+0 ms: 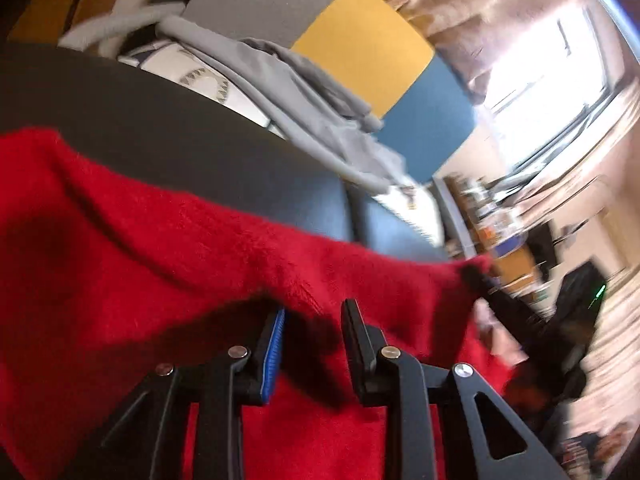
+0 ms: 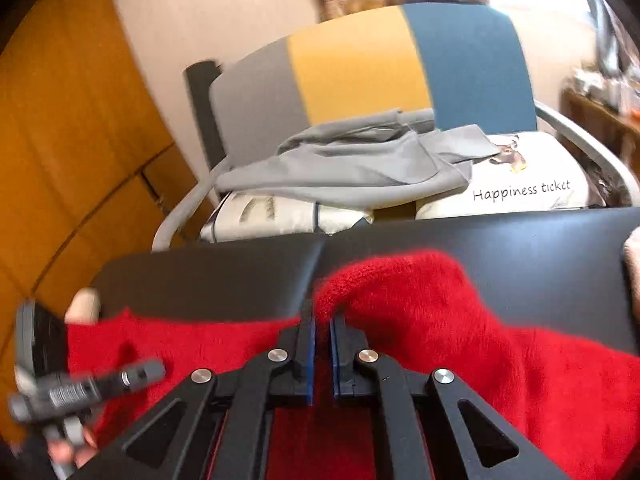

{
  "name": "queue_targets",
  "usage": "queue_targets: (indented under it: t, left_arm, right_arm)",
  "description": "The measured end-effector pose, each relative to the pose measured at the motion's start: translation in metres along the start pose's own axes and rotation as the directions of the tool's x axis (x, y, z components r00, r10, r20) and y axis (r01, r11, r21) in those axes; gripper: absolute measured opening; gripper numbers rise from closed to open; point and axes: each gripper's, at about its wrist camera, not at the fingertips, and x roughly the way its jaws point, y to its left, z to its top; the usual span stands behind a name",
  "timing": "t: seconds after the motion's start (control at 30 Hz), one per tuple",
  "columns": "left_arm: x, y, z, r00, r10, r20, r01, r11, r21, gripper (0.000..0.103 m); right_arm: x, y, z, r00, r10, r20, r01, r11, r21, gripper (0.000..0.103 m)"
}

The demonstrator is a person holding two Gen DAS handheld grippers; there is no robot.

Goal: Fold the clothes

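Observation:
A fuzzy red sweater (image 1: 168, 248) lies spread on a black table (image 1: 152, 120); it also shows in the right wrist view (image 2: 460, 320). My left gripper (image 1: 314, 316) is open, its jaws apart just over the sweater's edge, with a fold of cloth lying between and beneath them. My right gripper (image 2: 322, 320) is shut on a raised fold of the red sweater at its far edge. The right gripper also shows blurred in the left wrist view (image 1: 500, 300), at the sweater's right corner. The left gripper shows blurred at lower left in the right wrist view (image 2: 88, 384).
Beyond the black table's (image 2: 520, 240) far edge stands a chair (image 2: 360, 60) with a grey, yellow and blue back. Grey clothes (image 2: 352, 164) and white printed cushions (image 2: 520, 184) lie on its seat. Wooden panels (image 2: 60, 140) are at left, a bright window (image 1: 560, 72) at right.

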Motion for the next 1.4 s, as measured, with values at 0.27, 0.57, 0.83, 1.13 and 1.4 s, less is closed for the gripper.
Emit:
queue_targets:
  t: [0.27, 0.57, 0.83, 1.13, 1.4]
  left_arm:
    - [-0.003, 0.035, -0.007, 0.981, -0.188, 0.048, 0.194, 0.963, -0.187, 0.037]
    - [0.004, 0.006, 0.014, 0.99, -0.132, -0.042, 0.126, 0.984, -0.125, 0.005]
    - [-0.01, 0.032, 0.023, 0.999, -0.002, -0.046, 0.001, 1.0, -0.025, 0.009]
    - [-0.056, 0.008, -0.007, 0.976, 0.056, 0.211, -0.057, 0.998, 0.002, 0.021]
    - [0.001, -0.063, -0.047, 0.997, 0.052, 0.051, -0.069, 0.901, 0.428, 0.022]
  right_arm:
    - [0.019, -0.032, -0.039, 0.984, 0.115, -0.137, -0.095, 0.985, 0.144, 0.048]
    - [0.019, -0.007, -0.052, 0.97, 0.15, -0.193, -0.13, 0.985, 0.112, 0.01]
    - [0.019, -0.012, -0.064, 0.955, 0.21, -0.209, -0.18, 0.972, 0.152, 0.007]
    - [-0.007, -0.024, -0.07, 0.966, 0.226, -0.123, -0.205, 0.966, 0.157, 0.018]
    - [-0.017, -0.043, 0.002, 0.997, 0.075, -0.017, -0.07, 0.974, 0.214, 0.025]
